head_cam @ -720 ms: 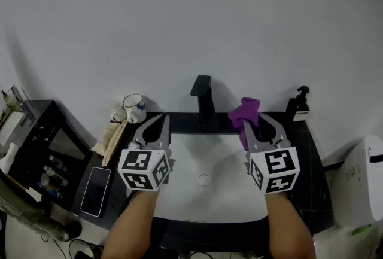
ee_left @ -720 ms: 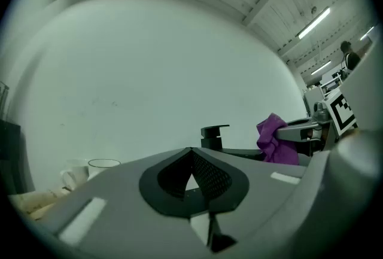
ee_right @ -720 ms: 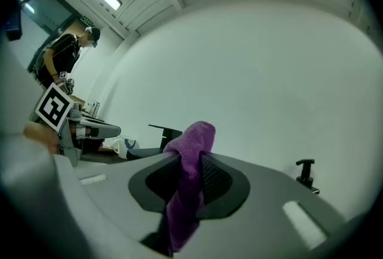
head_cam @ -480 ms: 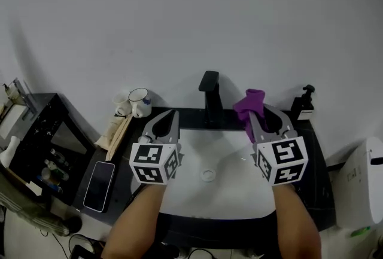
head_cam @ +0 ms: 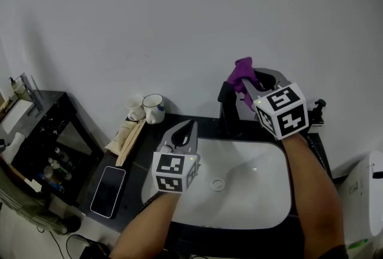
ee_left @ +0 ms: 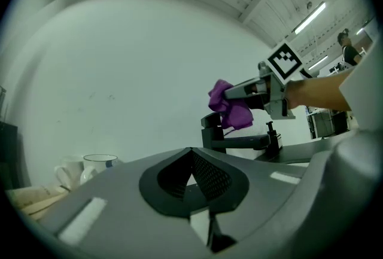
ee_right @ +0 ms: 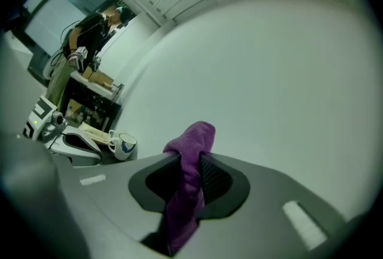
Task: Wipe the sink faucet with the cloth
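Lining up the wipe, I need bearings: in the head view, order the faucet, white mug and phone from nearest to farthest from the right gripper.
1. faucet: just below and left of the right gripper, which grips the purple cloth.
2. white mug: further left, at the counter's back.
3. phone: far left, near the counter's front edge.

White mug (head_cam: 154, 108), phone (head_cam: 108, 191), black side shelf (head_cam: 52, 114)

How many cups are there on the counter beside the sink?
2. A plain white cup stands at the back of the counter; a mug with a blue mark is just right of it. More may be hidden behind them.
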Available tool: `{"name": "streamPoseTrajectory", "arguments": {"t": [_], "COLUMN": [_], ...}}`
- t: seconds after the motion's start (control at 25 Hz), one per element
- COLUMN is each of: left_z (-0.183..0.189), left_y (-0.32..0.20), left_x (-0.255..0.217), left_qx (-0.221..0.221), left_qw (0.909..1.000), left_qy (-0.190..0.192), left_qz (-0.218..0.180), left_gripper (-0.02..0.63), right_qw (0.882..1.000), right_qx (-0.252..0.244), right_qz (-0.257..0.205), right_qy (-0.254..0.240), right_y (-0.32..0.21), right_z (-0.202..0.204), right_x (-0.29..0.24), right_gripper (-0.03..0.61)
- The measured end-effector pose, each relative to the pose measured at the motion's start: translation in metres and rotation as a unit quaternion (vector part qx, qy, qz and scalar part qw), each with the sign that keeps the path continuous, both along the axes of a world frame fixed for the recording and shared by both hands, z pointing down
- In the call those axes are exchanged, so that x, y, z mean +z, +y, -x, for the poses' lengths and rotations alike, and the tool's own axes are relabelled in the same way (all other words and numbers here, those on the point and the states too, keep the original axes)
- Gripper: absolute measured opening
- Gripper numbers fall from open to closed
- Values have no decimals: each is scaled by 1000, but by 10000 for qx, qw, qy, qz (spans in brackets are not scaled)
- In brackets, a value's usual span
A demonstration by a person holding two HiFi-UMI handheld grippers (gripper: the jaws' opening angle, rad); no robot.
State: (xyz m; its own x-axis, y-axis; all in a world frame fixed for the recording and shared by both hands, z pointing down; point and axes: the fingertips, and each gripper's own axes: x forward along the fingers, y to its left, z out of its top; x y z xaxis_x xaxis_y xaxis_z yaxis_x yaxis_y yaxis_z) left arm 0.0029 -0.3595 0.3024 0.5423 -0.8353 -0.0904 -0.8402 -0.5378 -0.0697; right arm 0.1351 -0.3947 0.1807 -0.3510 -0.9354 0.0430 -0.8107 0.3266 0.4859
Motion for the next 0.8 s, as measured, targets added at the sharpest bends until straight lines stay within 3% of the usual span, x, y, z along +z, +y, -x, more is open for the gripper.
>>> {"name": "streamPoseTrajectory", "arguments": {"t": [0.2,0.4,0.64,0.8], "left_z": [0,-1,-7,-6], "left_y": [-4,-4,-1,-2], "left_x": [7,9,9,11], "left_qx": [-29,1,28,12], "left_qw": [9999,9998,9996,9994], "left_qy": [-88,-52,-280,-335], "left_qz": [48,188,13,27], "left_gripper": [17,17,17,17], "right_qw": [9902,9623,9529,9521], "right_qx": [-464,-448,-582,-654], "right_qz": [331,334,723,1083], "right_qy": [1278,2662,2887,2783], "right_y": [-22,-39,-44,-45], "right_z": [44,57,59,61], "right_x": [-4,10,28,37], "right_gripper": [71,71,69,69]}}
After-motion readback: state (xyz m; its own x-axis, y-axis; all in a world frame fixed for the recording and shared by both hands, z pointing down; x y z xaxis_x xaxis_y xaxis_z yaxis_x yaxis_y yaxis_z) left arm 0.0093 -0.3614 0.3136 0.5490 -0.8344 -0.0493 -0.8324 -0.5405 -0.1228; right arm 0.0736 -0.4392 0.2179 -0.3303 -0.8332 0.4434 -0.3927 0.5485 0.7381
